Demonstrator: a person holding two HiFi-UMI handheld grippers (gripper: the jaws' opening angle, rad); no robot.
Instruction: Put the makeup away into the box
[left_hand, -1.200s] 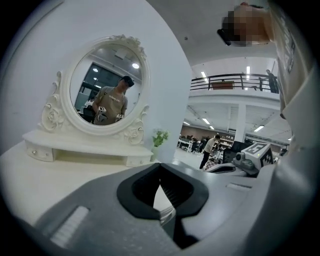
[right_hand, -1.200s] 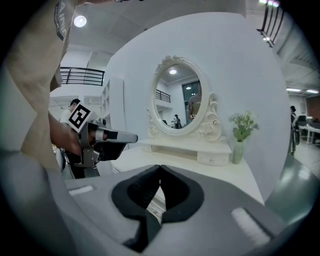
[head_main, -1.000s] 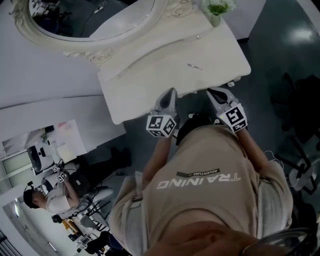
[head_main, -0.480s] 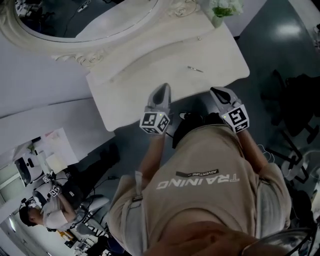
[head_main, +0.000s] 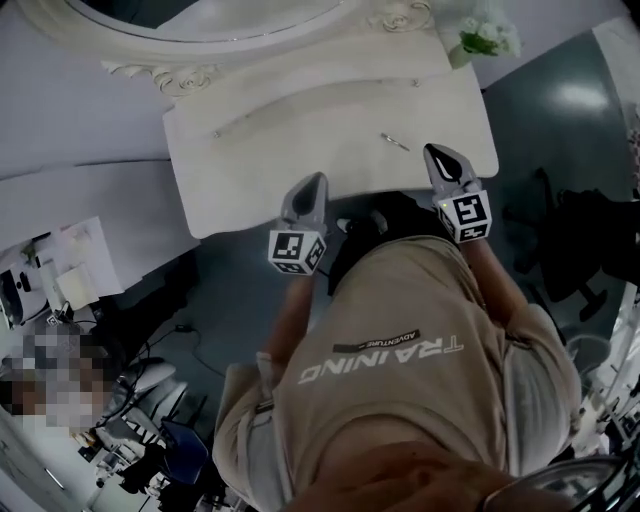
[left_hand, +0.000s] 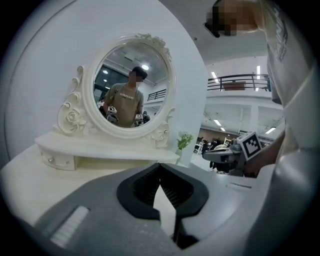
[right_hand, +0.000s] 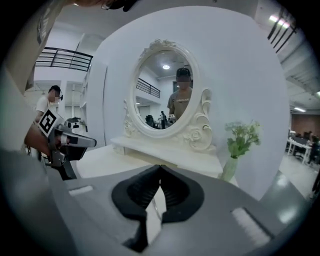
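Left gripper (head_main: 316, 182): jaws clenched, nothing between them, tip over the near edge of the table (head_main: 250, 170). Right gripper (head_main: 434, 153): also clenched and empty, tip over the same edge, further right. Makeup (head_main: 394, 142), a slim silvery stick, lies on the table between the two, near the right tip and apart from it. Oval mirror (left_hand: 132, 85) at the back, vase (head_main: 462, 52) at the far right corner.

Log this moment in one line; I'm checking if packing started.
left gripper shut, empty | right gripper shut, empty | both at vanity table edge | slim item on tabletop | no box seen
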